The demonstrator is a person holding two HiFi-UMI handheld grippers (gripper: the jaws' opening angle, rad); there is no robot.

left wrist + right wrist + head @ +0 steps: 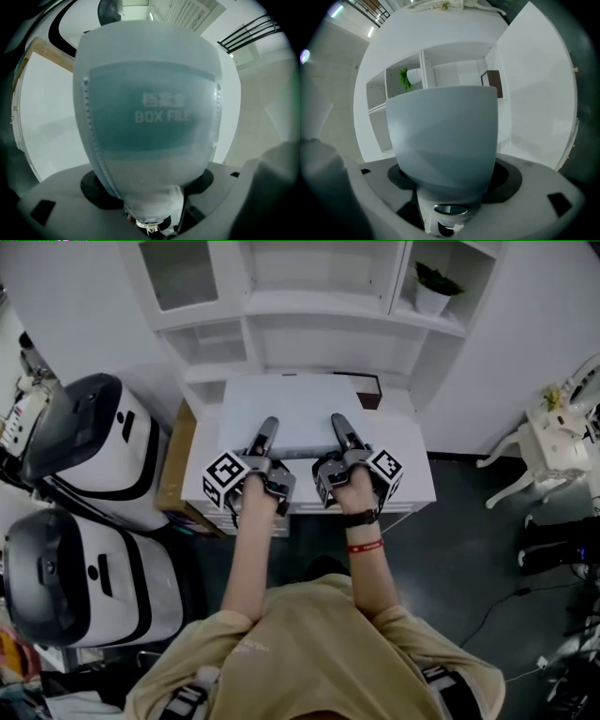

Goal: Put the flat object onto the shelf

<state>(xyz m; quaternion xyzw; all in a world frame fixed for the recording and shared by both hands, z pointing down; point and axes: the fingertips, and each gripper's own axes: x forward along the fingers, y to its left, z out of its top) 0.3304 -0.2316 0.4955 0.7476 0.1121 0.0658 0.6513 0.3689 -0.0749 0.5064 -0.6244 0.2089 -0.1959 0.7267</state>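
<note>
A flat white box file (298,413) lies level over the white table (412,474), in front of the white shelf unit (319,315). Both grippers hold its near edge: my left gripper (268,430) on the left part, my right gripper (338,427) on the right part, each shut on it. In the left gripper view the file's spine (154,112), printed "BOX FILE", fills the space between the jaws. The file's plain grey end (445,131) fills the right gripper view, with the shelf (454,70) behind it. I cannot tell whether the file rests on the table or hangs just above it.
A potted plant (433,292) stands in the shelf's upper right compartment. A dark brown box (371,390) sits at the table's far right. Two large white-and-black machines (84,437) and a cardboard sheet (173,465) crowd the left. A small white chair (544,442) stands at right.
</note>
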